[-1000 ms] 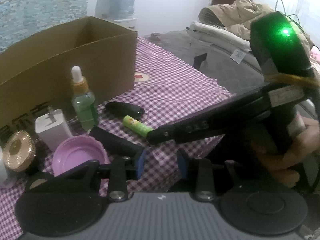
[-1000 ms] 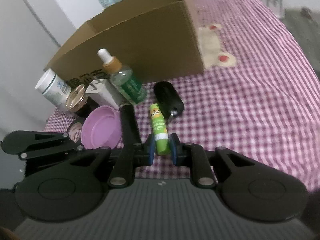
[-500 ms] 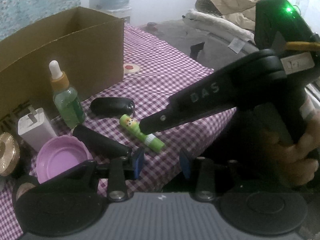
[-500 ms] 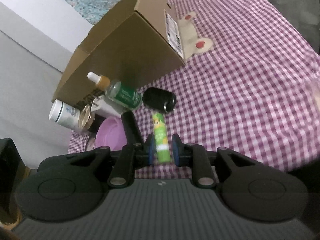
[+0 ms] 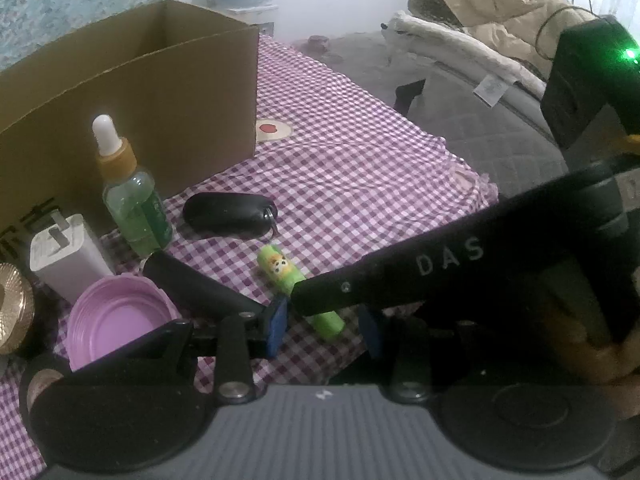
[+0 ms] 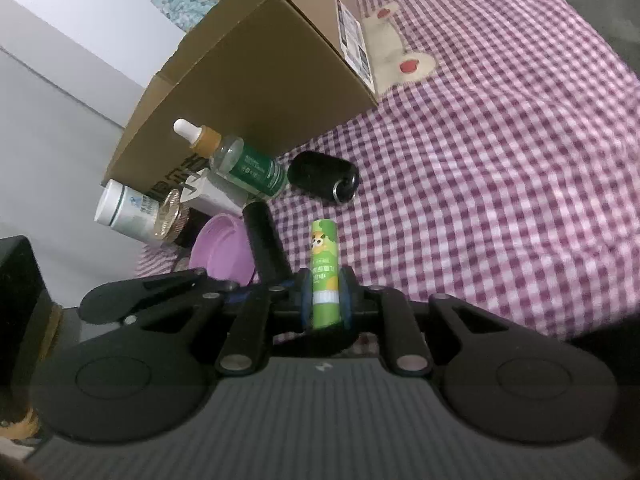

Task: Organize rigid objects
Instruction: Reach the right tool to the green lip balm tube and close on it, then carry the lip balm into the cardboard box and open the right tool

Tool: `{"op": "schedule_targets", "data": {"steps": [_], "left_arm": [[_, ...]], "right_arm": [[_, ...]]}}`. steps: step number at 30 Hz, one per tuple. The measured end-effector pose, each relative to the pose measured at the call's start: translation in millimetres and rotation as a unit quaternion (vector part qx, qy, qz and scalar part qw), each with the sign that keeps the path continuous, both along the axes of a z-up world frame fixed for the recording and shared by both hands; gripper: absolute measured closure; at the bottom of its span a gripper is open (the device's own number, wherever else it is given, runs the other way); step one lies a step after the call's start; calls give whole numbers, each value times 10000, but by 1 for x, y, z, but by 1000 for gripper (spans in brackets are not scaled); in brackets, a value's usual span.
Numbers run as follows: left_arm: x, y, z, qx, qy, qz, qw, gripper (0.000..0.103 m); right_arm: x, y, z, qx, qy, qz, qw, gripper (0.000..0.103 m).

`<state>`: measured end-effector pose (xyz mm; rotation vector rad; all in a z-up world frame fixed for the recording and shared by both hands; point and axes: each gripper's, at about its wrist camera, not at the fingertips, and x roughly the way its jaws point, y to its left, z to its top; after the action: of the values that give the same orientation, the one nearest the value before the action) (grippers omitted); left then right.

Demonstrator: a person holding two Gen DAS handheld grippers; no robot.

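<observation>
right wrist: right gripper [image 6: 326,298] fingers clamp one glue stick [image 6: 323,264] | left gripper [image 5: 322,325] fingers closing, empty | one box [image 6: 256,80]

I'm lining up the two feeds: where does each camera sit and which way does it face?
Left wrist: on the left claw, looking down at the checked cloth; shows its closing jaws, the right claw's finger, a hand.
Right wrist: on the right claw, facing the cardboard box; pads grip the green glue stick.
Shared: glue stick, box, dropper bottle.
</observation>
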<state>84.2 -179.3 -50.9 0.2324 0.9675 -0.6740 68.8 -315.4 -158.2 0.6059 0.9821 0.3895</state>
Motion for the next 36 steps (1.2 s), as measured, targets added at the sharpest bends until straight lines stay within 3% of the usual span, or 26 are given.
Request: {"op": "schedule_targets", "data": {"steps": [4, 9, 13, 18, 23, 26, 29, 32, 36], "left_arm": [[-7, -4, -2, 219, -283, -26, 9994, 75], [-7, 2, 1, 59, -220, 40, 9997, 78], [-16, 4, 10, 20, -431, 4, 9991, 78], [-26, 14, 38, -161, -729, 47, 9972, 78], [-29, 39, 90, -216, -1481, 293, 9883, 78], [-17, 59, 119, -144, -1818, 565, 9816, 78], [7, 80, 139, 48, -1867, 883, 9784, 78], [42, 99, 143, 241, -1667, 1143, 9791, 78], [102, 114, 127, 503, -1132, 1406, 9823, 78]], "right_arm": [[-5, -5, -2, 144, 19, -65, 9999, 89], [-10, -13, -3, 329, 61, -170, 9993, 89], [-17, -13, 4, 395, -4, -256, 9989, 89], [-30, -5, 32, 309, -309, -273, 9987, 89], [-29, 19, 86, 200, -1079, -154, 9938, 89], [-12, 41, 119, 246, -1553, 62, 9875, 89], [19, 66, 142, 292, -1777, 377, 9829, 89], [65, 94, 150, 366, -1607, 674, 9840, 89], [135, 124, 142, 396, -935, 899, 9908, 89]]}}
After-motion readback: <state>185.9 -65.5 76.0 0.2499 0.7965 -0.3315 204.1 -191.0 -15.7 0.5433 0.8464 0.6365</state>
